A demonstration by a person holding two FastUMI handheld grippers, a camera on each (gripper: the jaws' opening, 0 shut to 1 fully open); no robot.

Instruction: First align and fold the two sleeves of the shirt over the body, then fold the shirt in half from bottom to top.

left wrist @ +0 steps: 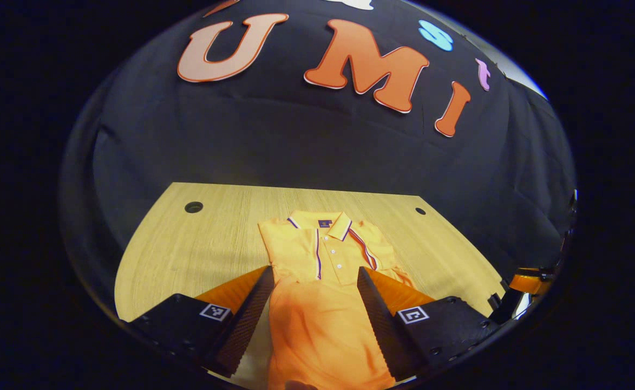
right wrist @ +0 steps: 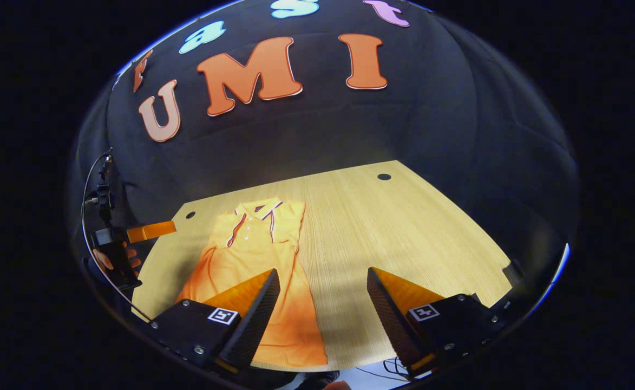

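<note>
You had the bench (right wrist: 404, 227) carrying 1 thing only, the orange polo shirt (right wrist: 252, 254), which lay flat on its far-left part in the right gripper view, collar toward the booth wall and hem toward you. It already looked narrow, its sleeves seemingly turned in over the body, though I could not tell how neatly. I judged it light, soft and limp: it would sag and wrinkle if you lifted it by 1 point, and thin knit could slide out of a shallow pinch, so the 2 bottom corners of the hem were the places to take hold, 1 each, pinching through every layer. Your left hand-held gripper (left wrist: 315, 303) hung above the shirt's lower half with its fingers apart, cloth showing between them and nothing pinched. Your right hand-held gripper (right wrist: 322, 314) was likewise spread wide, its gap over bare bench just beside the shirt's right edge, gripping nothing.
</note>
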